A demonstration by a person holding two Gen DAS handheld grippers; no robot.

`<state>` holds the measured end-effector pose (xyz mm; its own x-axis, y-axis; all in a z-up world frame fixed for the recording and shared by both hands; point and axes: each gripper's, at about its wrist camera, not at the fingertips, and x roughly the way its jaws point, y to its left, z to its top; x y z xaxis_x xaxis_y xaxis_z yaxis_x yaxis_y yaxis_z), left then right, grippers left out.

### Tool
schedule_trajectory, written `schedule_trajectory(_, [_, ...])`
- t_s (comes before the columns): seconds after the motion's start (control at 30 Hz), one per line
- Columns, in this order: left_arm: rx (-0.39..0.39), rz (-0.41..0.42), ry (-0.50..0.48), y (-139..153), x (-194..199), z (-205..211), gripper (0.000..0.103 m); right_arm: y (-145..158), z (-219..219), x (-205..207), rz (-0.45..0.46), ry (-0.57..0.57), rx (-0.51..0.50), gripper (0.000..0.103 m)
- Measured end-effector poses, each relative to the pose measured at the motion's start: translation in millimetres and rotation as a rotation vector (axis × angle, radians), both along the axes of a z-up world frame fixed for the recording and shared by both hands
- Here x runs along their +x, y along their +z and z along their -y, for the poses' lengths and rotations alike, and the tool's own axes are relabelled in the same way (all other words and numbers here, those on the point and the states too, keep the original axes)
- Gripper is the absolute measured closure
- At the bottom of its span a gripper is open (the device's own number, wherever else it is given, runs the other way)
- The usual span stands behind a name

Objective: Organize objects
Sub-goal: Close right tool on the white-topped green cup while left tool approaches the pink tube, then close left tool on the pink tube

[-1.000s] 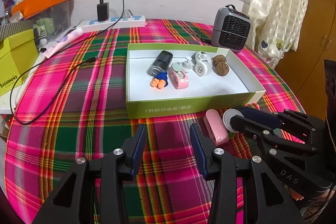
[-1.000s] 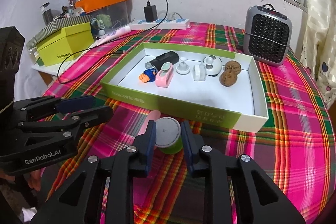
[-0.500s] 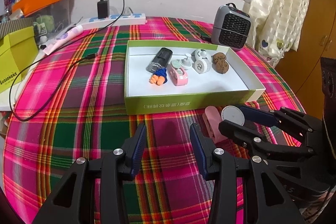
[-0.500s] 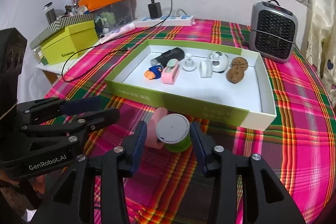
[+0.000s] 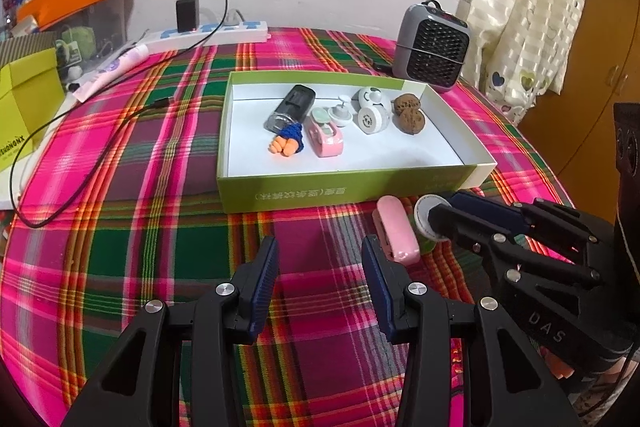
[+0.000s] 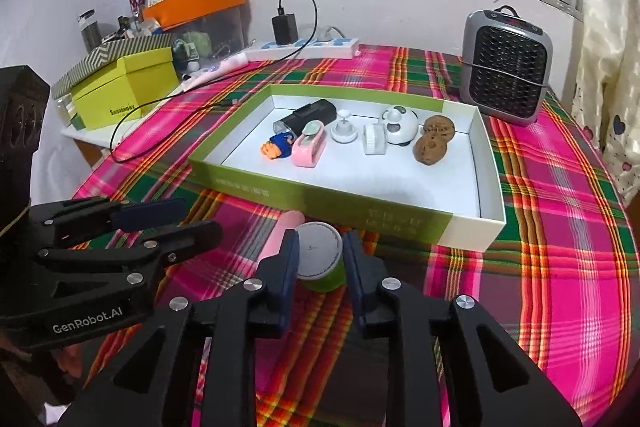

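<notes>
A small green tub with a white lid point(image 6: 320, 259) stands on the plaid cloth just in front of the green tray point(image 6: 320, 197). My right gripper point(image 6: 320, 261) is closing on it, and its pads press the tub's sides. Left of the tub lies a pink case point(image 6: 286, 227), partly hidden behind the left finger. In the left wrist view the pink case point(image 5: 396, 231) lies flat beside the tub point(image 5: 424, 207), which sits in my right gripper point(image 5: 442, 209). My left gripper point(image 5: 320, 267) hovers open over bare cloth with nothing between its fingers.
The tray point(image 5: 320, 193) holds a black device point(image 5: 292, 107), a pink toy point(image 5: 326, 137), white round gadgets point(image 5: 372, 115) and two walnuts point(image 5: 408, 111). A grey heater point(image 5: 434, 49) stands behind it. A power strip point(image 5: 208, 33), a black cable and yellow-green boxes point(image 6: 124, 91) lie at the left.
My right gripper let go of the green tub, its jaws spreading wide around it, and then came together on it again. The left gripper has kept still.
</notes>
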<state>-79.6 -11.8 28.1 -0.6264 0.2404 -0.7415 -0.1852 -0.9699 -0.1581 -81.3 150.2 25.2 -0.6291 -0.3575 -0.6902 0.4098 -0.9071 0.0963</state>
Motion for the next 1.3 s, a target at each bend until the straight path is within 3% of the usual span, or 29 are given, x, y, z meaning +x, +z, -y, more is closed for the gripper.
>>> schedule_trajectory(0.13, [0.000,0.000,0.000,0,0,-2,0.062,3,-1,1,0.008,0.025,-0.045,0.079])
schedule_trajectory(0.2, [-0.003,-0.001,0.003,-1,0,-2,0.062,1,2,1,0.014,0.033,-0.035,0.070])
schedule_trajectory(0.23, [-0.005,0.000,0.008,-1,0,-1,0.062,-1,5,0,0.016,0.037,-0.019,0.060])
schedule_trajectory(0.27, [-0.006,0.001,0.014,-2,0,0,0.062,-2,7,0,0.015,0.038,-0.009,0.059])
schedule_trajectory(0.6, [-0.004,0.013,0.026,-4,-2,4,0.062,-7,3,-6,0.023,0.019,-0.016,0.059])
schedule_trajectory(0.67, [-0.003,0.012,0.024,-4,-3,4,0.062,-6,1,-6,0.022,0.014,-0.022,0.066])
schedule_trajectory(0.83, [0.000,0.010,0.012,-3,-2,-1,0.062,-5,0,-4,0.013,0.012,-0.009,0.067])
schedule_trajectory(1.3, [0.066,0.025,-0.089,0,-1,-26,0.060,-2,-39,-2,0.017,-0.078,-0.006,0.067])
